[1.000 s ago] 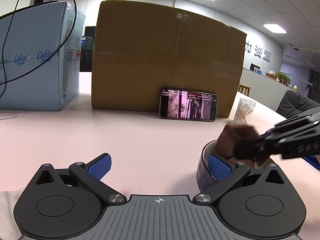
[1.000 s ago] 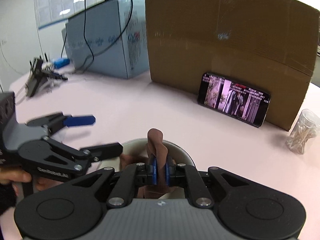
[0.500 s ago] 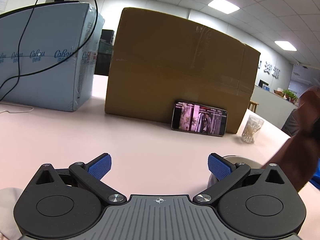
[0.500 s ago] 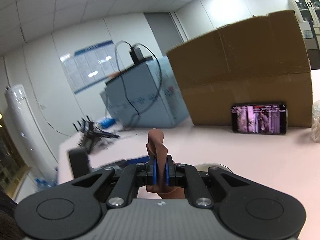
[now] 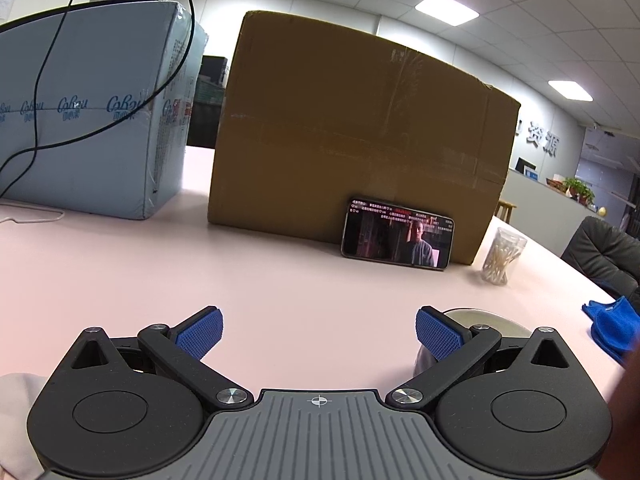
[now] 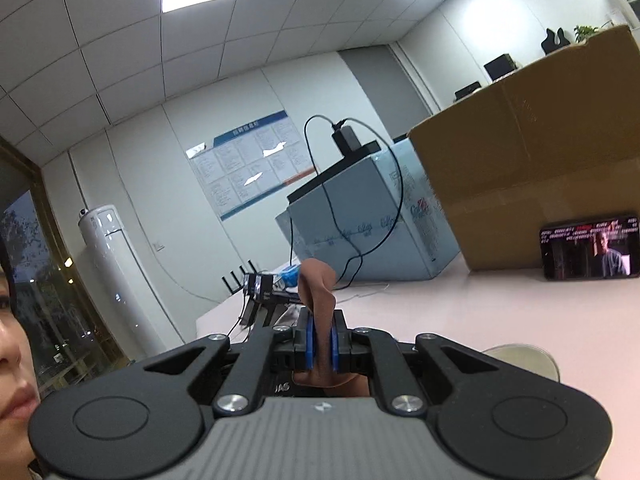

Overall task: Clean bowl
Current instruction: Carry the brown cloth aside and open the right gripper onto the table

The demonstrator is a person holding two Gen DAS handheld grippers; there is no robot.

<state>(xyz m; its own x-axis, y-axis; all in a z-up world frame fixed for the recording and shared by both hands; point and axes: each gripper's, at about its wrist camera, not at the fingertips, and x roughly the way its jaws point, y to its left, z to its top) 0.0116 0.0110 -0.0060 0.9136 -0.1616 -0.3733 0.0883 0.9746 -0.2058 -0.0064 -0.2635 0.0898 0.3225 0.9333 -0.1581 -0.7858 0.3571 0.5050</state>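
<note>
Item: my right gripper (image 6: pixel 321 338) pinched a brown cloth (image 6: pixel 317 289), raised clear of the round metal bowl (image 5: pixel 480 320) on the pink table (image 5: pixel 280 280). My left gripper (image 5: pixel 318 330) stood spread, just beside the bowl. Bowl's cleanliness: indeterminable.

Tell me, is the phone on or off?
On. The phone leans against the box, its screen showing a video.

Black linkage gripper (image 5: pixel 318 330), blue textured pads (image 5: pixel 438 336), silver screws.
</note>
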